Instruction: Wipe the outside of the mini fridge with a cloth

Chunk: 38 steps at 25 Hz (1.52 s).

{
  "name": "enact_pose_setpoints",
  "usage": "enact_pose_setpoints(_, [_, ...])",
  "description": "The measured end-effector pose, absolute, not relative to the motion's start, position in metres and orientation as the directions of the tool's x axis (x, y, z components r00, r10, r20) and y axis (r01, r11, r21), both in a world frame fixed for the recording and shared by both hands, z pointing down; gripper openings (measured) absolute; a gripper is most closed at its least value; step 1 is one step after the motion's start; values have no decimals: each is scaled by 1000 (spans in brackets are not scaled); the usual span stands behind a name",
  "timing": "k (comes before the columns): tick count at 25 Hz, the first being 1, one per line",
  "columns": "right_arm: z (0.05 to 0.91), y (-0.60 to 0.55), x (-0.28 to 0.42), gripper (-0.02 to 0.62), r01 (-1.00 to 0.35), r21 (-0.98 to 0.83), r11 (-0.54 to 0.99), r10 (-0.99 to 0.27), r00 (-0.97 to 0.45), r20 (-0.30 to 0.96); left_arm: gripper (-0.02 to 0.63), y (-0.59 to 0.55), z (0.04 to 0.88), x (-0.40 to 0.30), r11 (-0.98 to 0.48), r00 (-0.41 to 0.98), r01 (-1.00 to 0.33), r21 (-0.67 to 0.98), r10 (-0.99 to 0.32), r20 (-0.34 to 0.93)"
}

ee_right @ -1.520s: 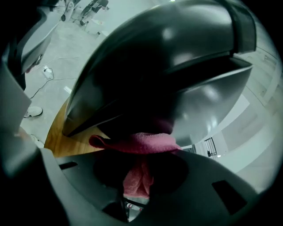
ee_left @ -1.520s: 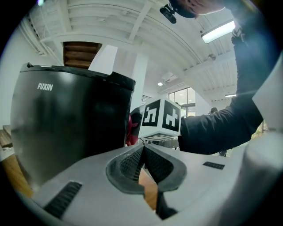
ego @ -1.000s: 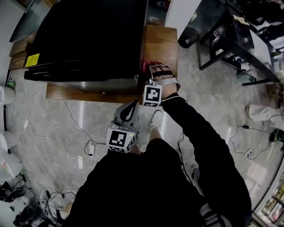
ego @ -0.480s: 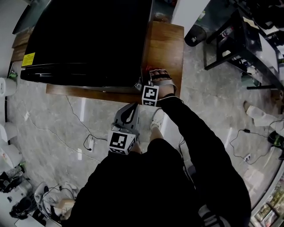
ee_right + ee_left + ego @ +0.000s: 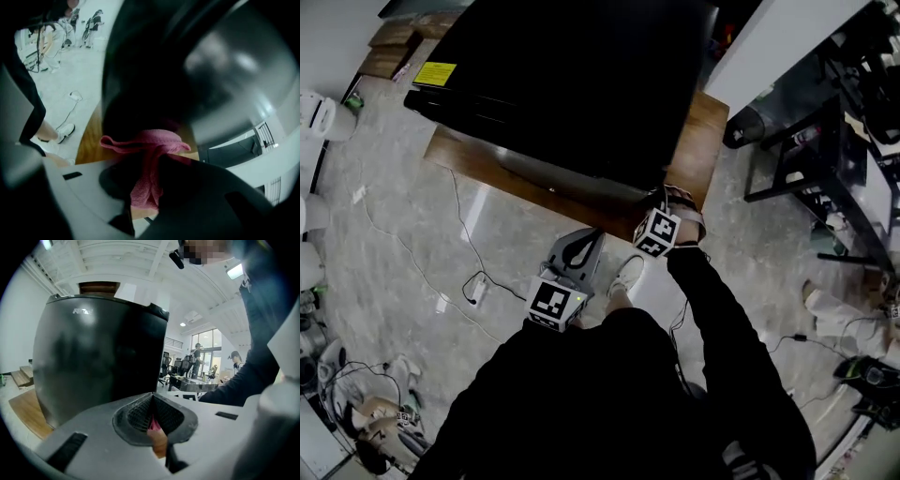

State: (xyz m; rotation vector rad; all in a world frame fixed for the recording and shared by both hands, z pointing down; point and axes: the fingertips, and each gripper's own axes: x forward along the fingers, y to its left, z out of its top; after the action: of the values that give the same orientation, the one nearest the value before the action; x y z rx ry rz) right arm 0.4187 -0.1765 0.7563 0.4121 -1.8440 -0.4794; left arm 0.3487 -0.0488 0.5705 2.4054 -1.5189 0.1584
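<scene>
The black mini fridge (image 5: 562, 84) stands on a low wooden platform (image 5: 698, 141). My right gripper (image 5: 667, 197) is at the fridge's near right corner, shut on a pink cloth (image 5: 145, 145). In the right gripper view the cloth bunches out of the jaws and presses against the fridge's dark glossy wall (image 5: 154, 70). In the head view the cloth is hidden under the gripper. My left gripper (image 5: 584, 239) hangs back near my body, shut, and points at the fridge front (image 5: 98, 352). Nothing is held between its jaws (image 5: 152, 416).
Cables and a plug strip (image 5: 472, 281) trail over the grey floor left of me. A black bin (image 5: 741, 131) and a black table frame (image 5: 825, 159) stand to the right of the platform. White machines (image 5: 319, 112) line the left edge. People stand far off in the room.
My right gripper has slid with the cloth along the fridge's right side toward its near corner. The head view has swung, so the fridge now sits aslant. The left gripper kept its place.
</scene>
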Motion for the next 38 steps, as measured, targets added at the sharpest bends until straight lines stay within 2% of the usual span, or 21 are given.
enact_pose_setpoints(7, [661,-106,399,109,-285,418,863,-505,-446,739,0,-23,537,279,-386,415,-906,177,-891,182])
enact_pose_setpoints(12, [584,-23,328,109,-366,238,900,-432,-667,607,0,35,515,225,-394,424,-900,186,-891,163])
enact_pose_setpoints(17, [501,50,222,110,-313,130,941,-339,-855,393,0,104,484,153,-354,379,-918,181,-917,128])
enact_pose_setpoints(20, [469,100,159,112,-232,62,971,-240,-925,295,0,144,469,105,-315,337,-933,172,-934,121])
enact_pose_setpoints(23, [453,146,112,117,-146,11,989,-145,-959,243,0,182,464,68,-274,302,-942,194,-943,137])
enact_pose_setpoints(29, [421,204,36,117,-42,-21,999,-38,-987,154,0,234,437,-4,-180,203,-963,199,-974,101])
enact_pose_setpoints(38, [399,193,-50,117,49,-37,998,52,-994,94,0,231,409,-90,-69,79,-981,183,-996,47])
